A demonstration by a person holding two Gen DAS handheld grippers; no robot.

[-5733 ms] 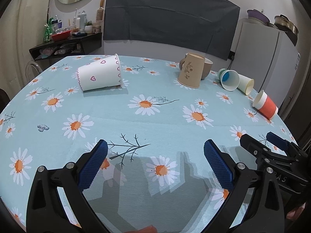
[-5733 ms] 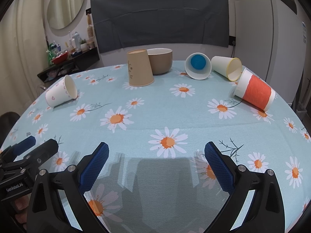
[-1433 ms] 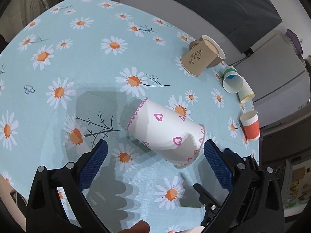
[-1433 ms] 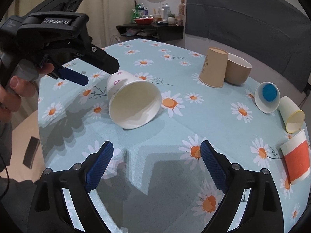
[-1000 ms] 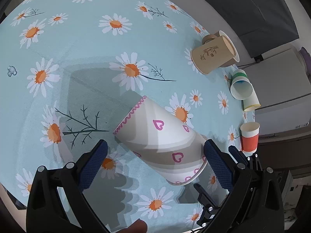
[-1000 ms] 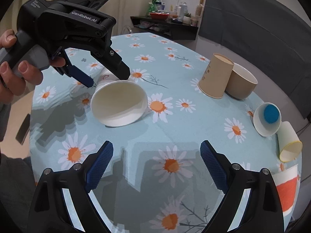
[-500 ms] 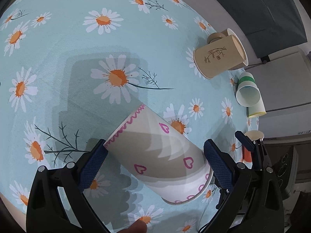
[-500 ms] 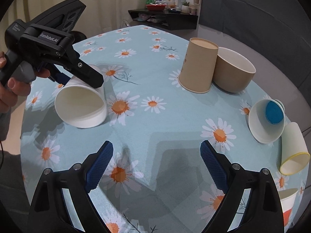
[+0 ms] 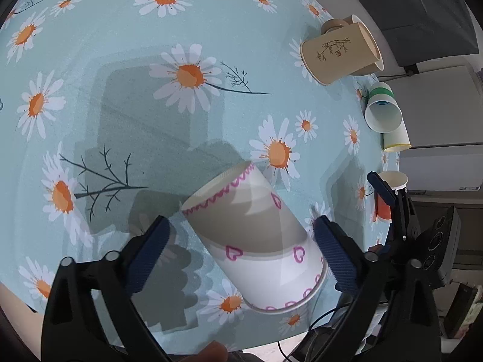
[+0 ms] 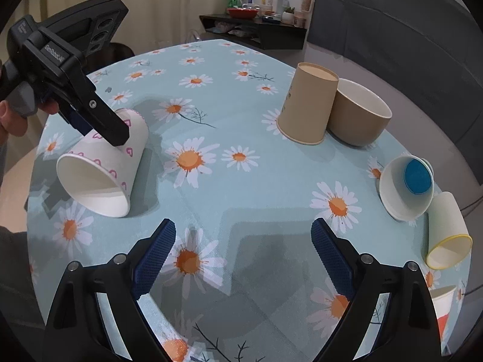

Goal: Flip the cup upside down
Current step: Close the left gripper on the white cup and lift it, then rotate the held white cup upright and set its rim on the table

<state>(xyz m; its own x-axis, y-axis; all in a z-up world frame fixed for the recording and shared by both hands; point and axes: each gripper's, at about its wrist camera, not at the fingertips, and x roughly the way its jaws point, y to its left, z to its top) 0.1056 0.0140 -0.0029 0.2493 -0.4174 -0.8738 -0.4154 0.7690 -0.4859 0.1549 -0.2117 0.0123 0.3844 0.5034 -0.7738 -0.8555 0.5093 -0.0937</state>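
Heart-print cup point(image 9: 259, 241) lies on its side on the daisy-cloth bench point(image 9: 120, 96), at about 5 o'clock in the left wrist view, mouth toward that camera and base pointing up toward 11 o'clock. Your left tongs point(image 9: 241, 253) straddle it, spread wide; one blue pad point(image 9: 330, 250) sits just beside the cup wall near the rim, the other pad point(image 9: 151, 247) stands apart from it. Whether either pad touches paper is hard to tell.

From the right wrist view the same cup point(image 10: 102, 166) is at 9 o'clock, open mouth facing that camera, with the left tongs' black finger point(image 10: 99, 117) crossing its upper side and hiding part of the heart print. Your right tongs point(image 10: 241, 256) hang wide apart above bare cloth, holding nothing.

Around 1 o'clock, a tan cup point(image 10: 308, 105) stands mouth-down against a tan bowl point(image 10: 359, 114). At 3 o'clock, a blue-bottomed cup point(image 10: 404, 187) and a yellow-rimmed cup point(image 10: 446, 229) lie on their sides. The orange cup point(image 10: 443, 304) at 4 o'clock is cut off by the right tongs' finger.
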